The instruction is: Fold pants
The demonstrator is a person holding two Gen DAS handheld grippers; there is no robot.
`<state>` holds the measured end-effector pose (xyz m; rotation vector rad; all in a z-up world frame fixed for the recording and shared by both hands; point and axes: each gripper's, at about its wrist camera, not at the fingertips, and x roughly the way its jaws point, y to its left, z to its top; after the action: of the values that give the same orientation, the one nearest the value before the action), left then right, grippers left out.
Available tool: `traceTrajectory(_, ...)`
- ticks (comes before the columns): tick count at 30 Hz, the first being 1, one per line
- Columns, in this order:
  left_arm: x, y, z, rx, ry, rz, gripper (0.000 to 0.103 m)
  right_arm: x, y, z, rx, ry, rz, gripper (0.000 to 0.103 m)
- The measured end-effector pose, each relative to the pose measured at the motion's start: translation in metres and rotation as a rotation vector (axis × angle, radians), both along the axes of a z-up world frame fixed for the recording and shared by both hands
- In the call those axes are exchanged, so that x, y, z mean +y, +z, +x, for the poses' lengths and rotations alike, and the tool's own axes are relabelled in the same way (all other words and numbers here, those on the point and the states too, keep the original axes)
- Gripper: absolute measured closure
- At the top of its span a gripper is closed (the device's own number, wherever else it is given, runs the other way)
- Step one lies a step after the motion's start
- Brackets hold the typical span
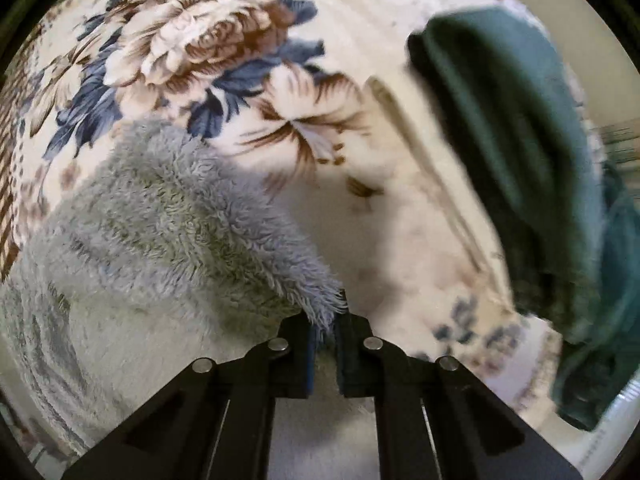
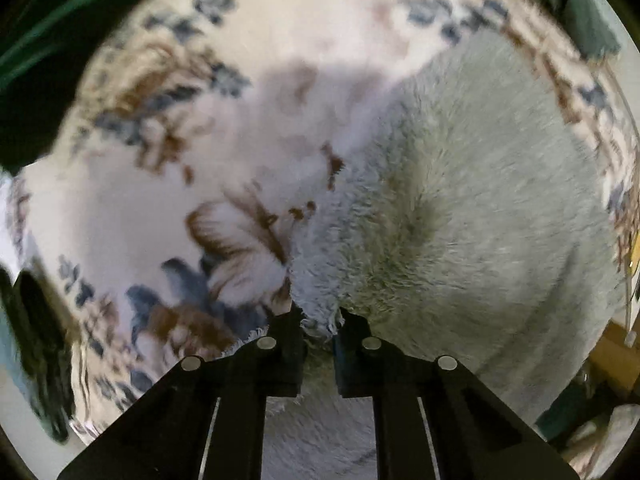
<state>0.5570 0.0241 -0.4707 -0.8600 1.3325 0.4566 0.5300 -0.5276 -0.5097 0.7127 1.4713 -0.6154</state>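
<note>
- Fleecy grey-blue pants (image 1: 168,220) are lying on a floral blanket (image 1: 192,40), with one fluffy edge running right into each claw.
- Seen from the left claw (image 1: 323,344), the pants are spreading ahead and to its left, tapering toward the fingers; a tuft of the hem is sitting between the jaws, which are pressing nearly together and pinching it.
- Seen from the right claw (image 2: 320,340), the pants (image 2: 460,200) are bulging ahead and to its right as a broad mound; its jaws are likewise closing on a shaggy corner of the cloth.
- Each claw is gripping the fabric at the point nearest itself, so neither hand is looking nearer than the other; the bulk is lying left of the left claw and right of the right one, which suggests the two are facing each other's way along one edge.
- The long axis is hard to read through the fisheye curve and blur; I cannot tell which end is the waistband.
- Judging from both grips, the coming move is likely carrying this held edge across the mound, so the cloth's free length ahead of the claws is what matters.
- Off to the left claw's right, a dark green cloth (image 1: 512,160) is blurring across the blanket, apart from the pants.
</note>
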Motion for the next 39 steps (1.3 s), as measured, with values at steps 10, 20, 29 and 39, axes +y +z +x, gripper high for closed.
traceTrajectory(10, 0.029, 0.087, -0.134, -0.244, -0.092, 0.015, 0.098, -0.010, 0.095, -0.102, -0.166, 0.095, -0.031, 0.092)
traceTrajectory(20, 0.040, 0.019, -0.300, -0.096, -0.004, 0.025, 0.098, -0.014, 0.049, -0.220, -0.050, 0.160, -0.021, 0.092)
traceTrajectory(29, 0.043, -0.059, -0.338, 0.065, 0.015, 0.003, 0.094, -0.012, -0.007, -0.276, 0.065, 0.241, -0.034, 0.092)
traceTrajectory(39, 0.038, -0.005, -0.339, -0.016, 0.000, 0.175, 0.031, -0.046, 0.011, -0.289, 0.003, 0.360, -0.007, 0.030)
